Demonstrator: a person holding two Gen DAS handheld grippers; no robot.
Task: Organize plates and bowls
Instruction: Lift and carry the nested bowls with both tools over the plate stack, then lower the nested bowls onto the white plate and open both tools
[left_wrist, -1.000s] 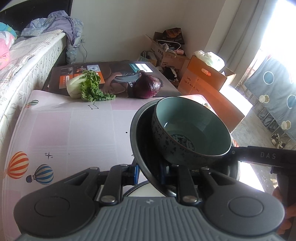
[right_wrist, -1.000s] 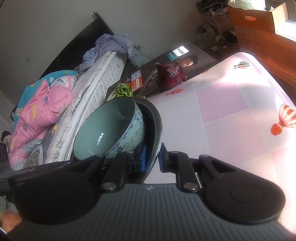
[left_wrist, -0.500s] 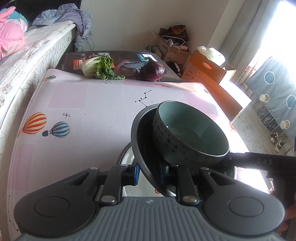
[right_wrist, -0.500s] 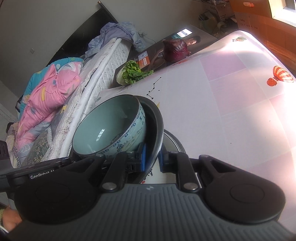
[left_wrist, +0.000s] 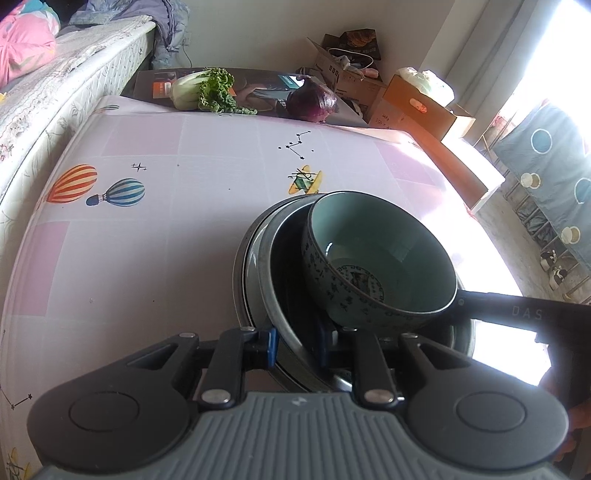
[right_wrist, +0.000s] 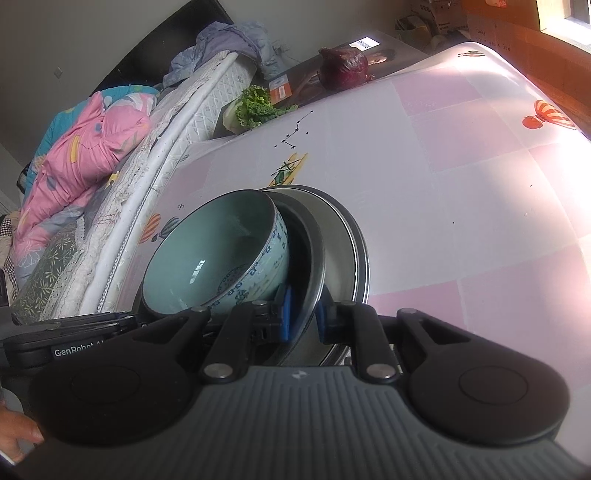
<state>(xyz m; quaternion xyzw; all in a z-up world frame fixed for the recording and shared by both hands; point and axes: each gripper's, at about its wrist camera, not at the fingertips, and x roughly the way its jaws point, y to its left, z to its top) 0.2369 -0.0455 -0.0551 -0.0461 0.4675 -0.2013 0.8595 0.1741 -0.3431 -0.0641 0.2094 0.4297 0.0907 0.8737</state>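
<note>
Both grippers' fingers, left (left_wrist: 295, 345) and right (right_wrist: 303, 317), clamp the dark plate's (left_wrist: 284, 273) rim, bowl (left_wrist: 376, 262) inside.

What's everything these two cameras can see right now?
Bowl: one, pale green inside, sitting in the black dish.
Black dish: one, held by its rim over a plate.
Plate: one, grey, on the table.
Table: one, pink and white balloon-print cover.
Leafy greens: one bunch, far table edge.
Red cabbage: one, purple, far edge.
Cardboard boxes: several, brown, beyond the table.
Mattress: one, white, beside the table; pink bedding on it.
Left gripper: shut on the black dish.
Right gripper: shut on the black dish.
</note>
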